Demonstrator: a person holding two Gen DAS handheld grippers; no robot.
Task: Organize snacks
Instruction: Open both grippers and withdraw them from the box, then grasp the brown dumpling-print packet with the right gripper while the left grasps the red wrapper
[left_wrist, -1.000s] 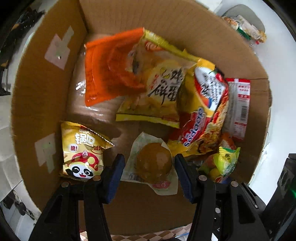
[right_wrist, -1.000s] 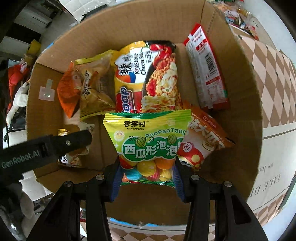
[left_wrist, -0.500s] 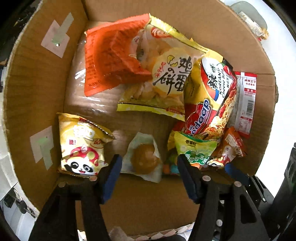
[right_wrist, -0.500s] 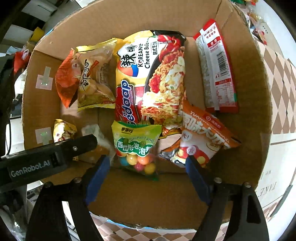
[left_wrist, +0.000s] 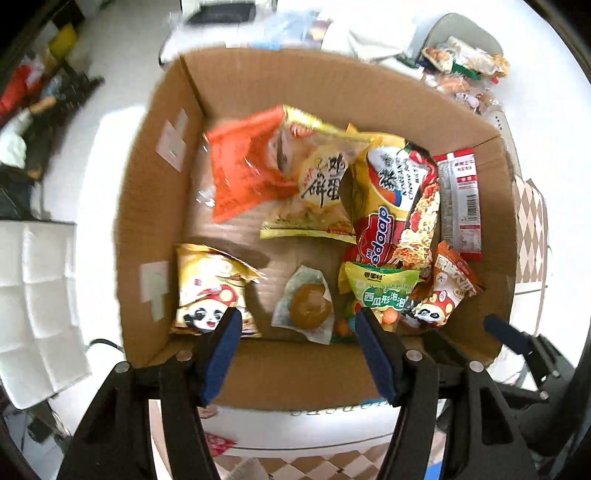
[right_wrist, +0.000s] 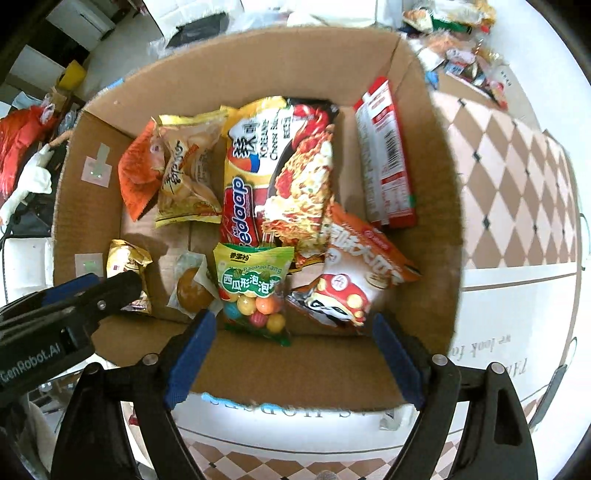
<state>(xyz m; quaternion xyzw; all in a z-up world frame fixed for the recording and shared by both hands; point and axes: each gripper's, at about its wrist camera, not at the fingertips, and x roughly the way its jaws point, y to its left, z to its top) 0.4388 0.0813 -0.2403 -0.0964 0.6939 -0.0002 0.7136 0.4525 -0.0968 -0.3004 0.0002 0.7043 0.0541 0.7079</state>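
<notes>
My right tongs (right_wrist: 291, 354) are spreading apart, empty, above the green gumball bag (right_wrist: 255, 291) lying near the box's (right_wrist: 258, 62) near wall; left tongs (left_wrist: 297, 354) released, empty.

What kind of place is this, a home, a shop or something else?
Probably a room at home or a small workspace, not a shop. A cardboard box of mixed snacks sits on a checkered cloth, with more snacks loose on a white table and clutter behind.

A cardboard box (right_wrist: 436, 192) of snacks is seen from above, with a green gumball bag (right_wrist: 253, 291) lying free on its floor between the opening, empty jaws of the right gripper (right_wrist: 293, 354), beside a noodle packet (right_wrist: 280, 173).
</notes>
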